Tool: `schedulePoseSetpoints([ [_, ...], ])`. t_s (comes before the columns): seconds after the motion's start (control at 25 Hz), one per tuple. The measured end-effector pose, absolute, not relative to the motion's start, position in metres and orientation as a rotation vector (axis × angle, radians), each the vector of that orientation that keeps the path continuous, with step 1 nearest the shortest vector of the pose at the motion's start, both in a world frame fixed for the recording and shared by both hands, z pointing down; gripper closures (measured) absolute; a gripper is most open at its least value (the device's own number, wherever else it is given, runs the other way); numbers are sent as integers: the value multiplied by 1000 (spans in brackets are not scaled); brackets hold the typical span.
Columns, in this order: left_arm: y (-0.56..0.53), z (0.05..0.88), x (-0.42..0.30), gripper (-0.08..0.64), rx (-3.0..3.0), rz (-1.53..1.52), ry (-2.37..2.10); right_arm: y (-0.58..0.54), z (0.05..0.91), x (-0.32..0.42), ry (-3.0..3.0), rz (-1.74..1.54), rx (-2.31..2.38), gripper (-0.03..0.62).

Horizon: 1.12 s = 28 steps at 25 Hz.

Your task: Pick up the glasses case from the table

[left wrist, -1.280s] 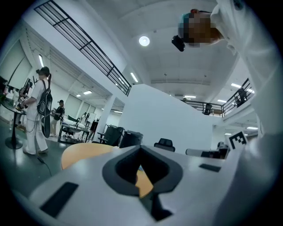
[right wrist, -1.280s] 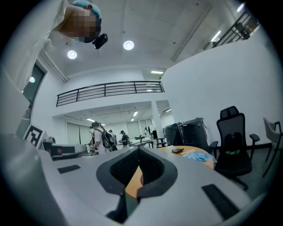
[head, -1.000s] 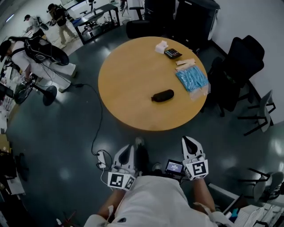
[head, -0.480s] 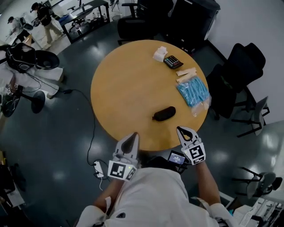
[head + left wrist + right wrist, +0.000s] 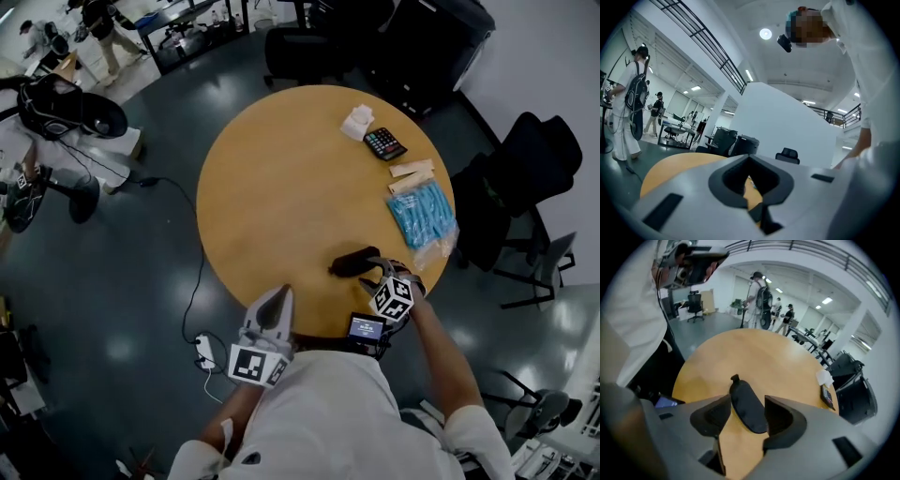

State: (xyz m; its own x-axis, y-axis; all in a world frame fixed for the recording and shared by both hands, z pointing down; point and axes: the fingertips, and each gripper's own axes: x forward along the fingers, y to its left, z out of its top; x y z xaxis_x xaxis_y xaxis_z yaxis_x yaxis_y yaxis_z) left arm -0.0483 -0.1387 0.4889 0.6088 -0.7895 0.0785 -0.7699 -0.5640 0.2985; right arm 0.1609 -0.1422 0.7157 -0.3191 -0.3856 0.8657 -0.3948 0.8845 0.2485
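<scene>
Right gripper view looks down on the black glasses case (image 5: 749,408), which lies flat on the round wooden counter (image 5: 754,357) near its edge closest to the person. The right gripper (image 5: 747,401) is tilted down over it, and its fingers (image 5: 780,416) are opening, spread to either side with the case between them. Head view shows the left gripper (image 5: 282,291) at the counter's near edge, well apart from the case. It points level, its fingers pressed together on nothing.
</scene>
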Motion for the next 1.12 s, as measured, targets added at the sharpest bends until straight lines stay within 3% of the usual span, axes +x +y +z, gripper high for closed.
schedulePoseSetpoints([
  [0.24,-156,503,-52,554,2459,-60,-1333,-152,765,153,-1783,-146,176,307],
  [0.76,-158,514,-65,554,2367,10,-1452,-149,836,148,-1612,-93,-253,261],
  [1.12,-156,508,-67,554,2383,13,-1456,-160,823,146,-1728,-61,-44,261],
])
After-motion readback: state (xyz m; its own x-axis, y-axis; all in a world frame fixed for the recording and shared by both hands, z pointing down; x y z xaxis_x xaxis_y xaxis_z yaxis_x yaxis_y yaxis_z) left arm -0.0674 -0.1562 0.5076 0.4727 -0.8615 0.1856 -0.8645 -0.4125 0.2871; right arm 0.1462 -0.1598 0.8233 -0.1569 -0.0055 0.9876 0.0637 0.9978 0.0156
